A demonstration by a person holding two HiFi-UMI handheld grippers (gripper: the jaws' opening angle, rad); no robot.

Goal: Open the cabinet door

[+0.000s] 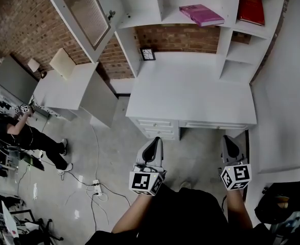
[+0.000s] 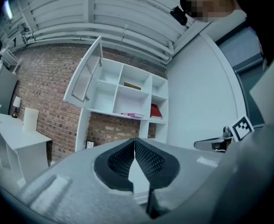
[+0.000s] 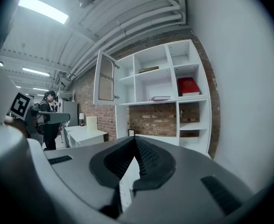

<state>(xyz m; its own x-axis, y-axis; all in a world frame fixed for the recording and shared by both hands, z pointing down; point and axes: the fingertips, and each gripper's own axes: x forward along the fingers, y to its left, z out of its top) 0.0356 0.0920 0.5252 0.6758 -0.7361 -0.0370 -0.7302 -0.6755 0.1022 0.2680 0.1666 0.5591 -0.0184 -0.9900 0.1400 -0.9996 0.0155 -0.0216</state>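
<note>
- The cabinet door [image 1: 83, 14] stands wide open at the upper left of the head view, hinged to the left side of the white shelf unit [image 1: 225, 50].
- There its long axis runs as a diagonal from the top edge down and rightward. Its ribbed glass panel faces away from the shelves.
- In the left gripper view the door [image 2: 85, 76] sits left of centre, upright but leaning, and swung out leftward.
- In the right gripper view it [image 3: 105, 78] is upright, with its long axis vertical.
- The left gripper [image 1: 152, 142] is at lower centre, its jaws pressed together with nothing between them.
- The right gripper [image 1: 230, 141] is at lower right, its jaws likewise closed and empty.
- Both grippers point toward the white desk [image 1: 190, 96] and are well apart from the door.
- A pink book [image 1: 201, 14] lies flat on a shelf, and a red book [image 1: 251, 5] is in the compartment to its right.
</note>
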